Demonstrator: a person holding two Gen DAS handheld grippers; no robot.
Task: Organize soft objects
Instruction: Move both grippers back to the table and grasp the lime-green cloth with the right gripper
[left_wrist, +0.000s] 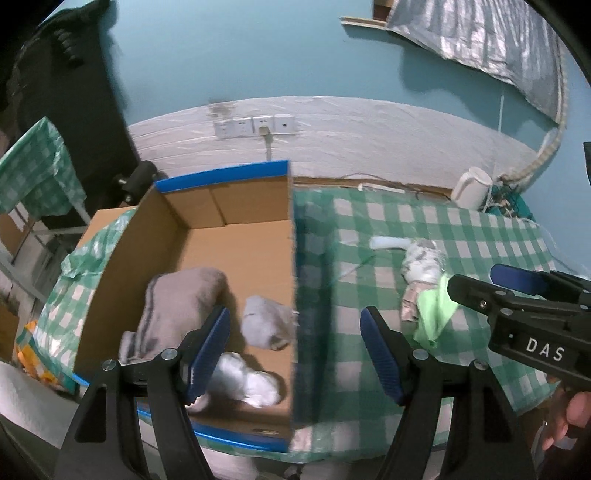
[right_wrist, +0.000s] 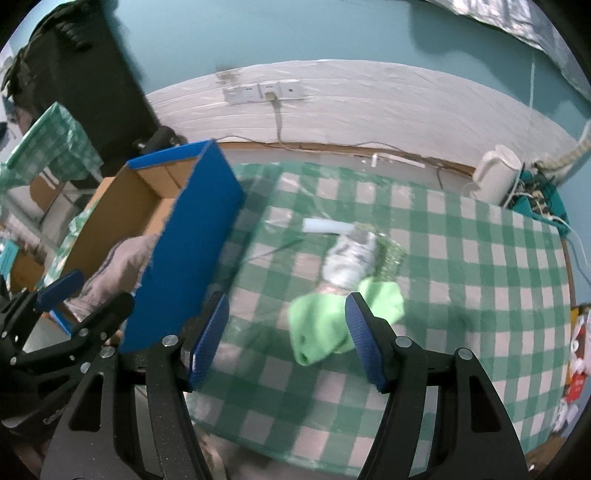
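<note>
Left wrist: grey towel (left_wrist: 177, 306), white socks (left_wrist: 255, 384) inside box (left_wrist: 236, 243)

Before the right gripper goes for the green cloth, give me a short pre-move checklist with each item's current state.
1. Right gripper open: ok, jaws spread wide.
2. Crumpled green cloth ahead of the jaws: ok, partly behind the right finger.
3. Cloth free of neighbours: not ok, it touches the white-and-grey patterned bundle.
4. Left gripper empty: ok, open over the box's right wall.
5. Blue-sided cardboard box has room: ok, bare floor behind the grey folded cloth and two pale bundles.
6. Cloth contact made: cannot tell, image blurred.
</note>
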